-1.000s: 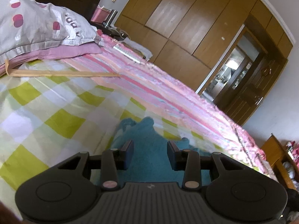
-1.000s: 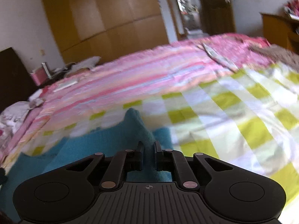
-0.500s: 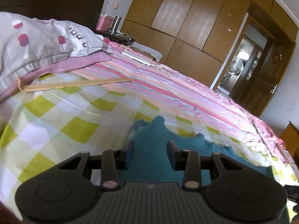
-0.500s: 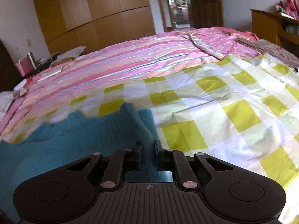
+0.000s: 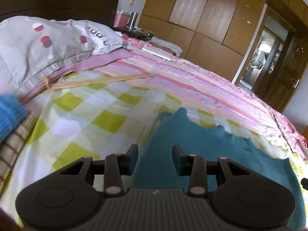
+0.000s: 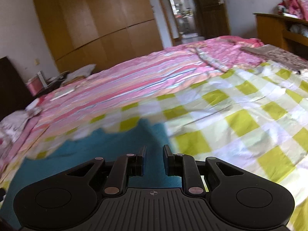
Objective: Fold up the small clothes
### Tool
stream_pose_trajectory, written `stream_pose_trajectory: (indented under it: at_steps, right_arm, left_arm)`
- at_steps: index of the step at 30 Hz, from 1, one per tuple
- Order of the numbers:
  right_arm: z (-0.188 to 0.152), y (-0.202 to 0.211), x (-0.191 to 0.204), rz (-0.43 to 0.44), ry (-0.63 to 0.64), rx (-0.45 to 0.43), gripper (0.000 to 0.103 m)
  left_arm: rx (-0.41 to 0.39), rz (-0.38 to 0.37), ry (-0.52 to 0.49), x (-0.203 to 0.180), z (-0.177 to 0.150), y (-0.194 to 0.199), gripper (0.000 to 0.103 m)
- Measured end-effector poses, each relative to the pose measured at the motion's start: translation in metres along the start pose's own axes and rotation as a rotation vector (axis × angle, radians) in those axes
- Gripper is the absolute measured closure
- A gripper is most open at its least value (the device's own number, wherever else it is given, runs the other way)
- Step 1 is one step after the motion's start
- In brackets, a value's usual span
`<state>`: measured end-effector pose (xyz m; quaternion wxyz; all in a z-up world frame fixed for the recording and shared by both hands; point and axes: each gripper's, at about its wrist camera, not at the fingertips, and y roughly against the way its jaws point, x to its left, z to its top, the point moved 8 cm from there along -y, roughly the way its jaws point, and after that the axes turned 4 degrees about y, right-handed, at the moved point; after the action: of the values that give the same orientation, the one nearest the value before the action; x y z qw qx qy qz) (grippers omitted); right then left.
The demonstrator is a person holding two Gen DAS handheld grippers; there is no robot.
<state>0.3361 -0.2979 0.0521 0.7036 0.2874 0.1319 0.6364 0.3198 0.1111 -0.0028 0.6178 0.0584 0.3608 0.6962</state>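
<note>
Far left, by the headboard: grey pillow with pink dots (image 5: 48, 46) stacked on a mauve one, and a bit of bright blue knit (image 5: 9, 113) on brown checked cloth at the bed edge. My guess is that's the finished or waiting pile, parked out of the working area.

A thin pale wooden stick (image 5: 100, 80) lies flat where the green-and-white checked sheet (image 5: 80, 127) meets the pink striped quilt (image 5: 192, 84). Purpose unclear.

Left tongs (image 5: 155, 158) sit moderately wide, nothing between the pads, hovering over the near left part of the teal knitted garment (image 5: 202, 144). The garment lies flat on the checked sheet, jagged far edge toward the quilt. It's likely spread like that to give clean fold lines.

Right tongs (image 6: 154, 160) have narrow jaws that are opening. Teal knit (image 6: 80, 154) shows through the gap, but the pads don't press on it. Looks like a corner is being let go at the garment's right edge.

Containers: only a pink box (image 5: 122, 20) on the dark nightstand. Contents too small to tell.
</note>
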Motion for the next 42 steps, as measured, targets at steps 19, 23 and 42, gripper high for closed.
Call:
stream_pose_trajectory:
  at_steps: [19,23,42]
  right_arm:
    - [-0.049,-0.023,0.029,0.044,0.086,0.077,0.085]
    - [-0.05,-0.022,0.027,0.049,0.074,0.068,0.084]
    - [-0.044,-0.018,0.044,-0.019,0.152,0.098,0.078]
  left_arm:
    - [0.025,0.038,-0.033,0.011,-0.017,0.006,0.059]
    - [0.026,0.039,-0.038,0.01,-0.017,0.006,0.059]
    - [0.037,0.04,-0.023,0.016,-0.018,0.013,0.054]
